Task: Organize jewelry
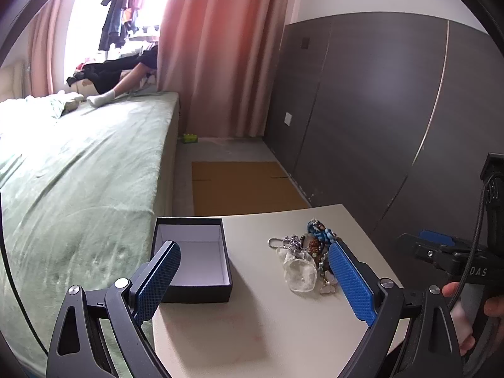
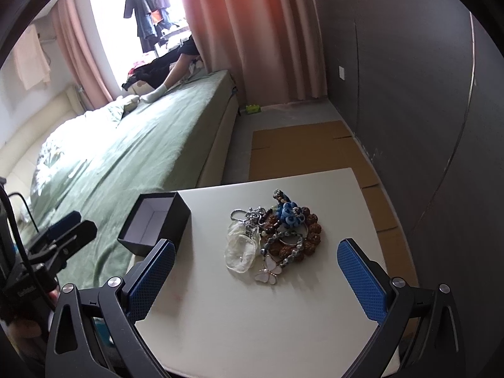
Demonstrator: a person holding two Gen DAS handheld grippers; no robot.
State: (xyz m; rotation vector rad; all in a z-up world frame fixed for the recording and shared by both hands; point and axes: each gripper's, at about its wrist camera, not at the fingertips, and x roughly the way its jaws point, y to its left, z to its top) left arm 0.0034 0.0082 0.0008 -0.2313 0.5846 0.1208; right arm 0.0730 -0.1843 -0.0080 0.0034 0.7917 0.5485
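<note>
A heap of jewelry (image 2: 274,236) lies on the small white table (image 2: 252,315): bead bracelets, a blue knotted piece, a clear flower, a white butterfly brooch (image 2: 268,273). The same jewelry heap (image 1: 310,253) shows in the left wrist view. An empty black box (image 1: 195,258) with a white lining stands at the table's left edge, open; this black box (image 2: 156,225) also appears in the right wrist view. My left gripper (image 1: 253,253) is open, hovering between box and heap. My right gripper (image 2: 255,250) is open above the heap, holding nothing.
A bed with a green cover (image 1: 78,173) runs along the table's left side, a person's socked foot (image 1: 100,98) at its far end. Flat cardboard (image 1: 242,186) lies on the floor beyond the table. A dark panelled wall (image 1: 378,110) stands on the right.
</note>
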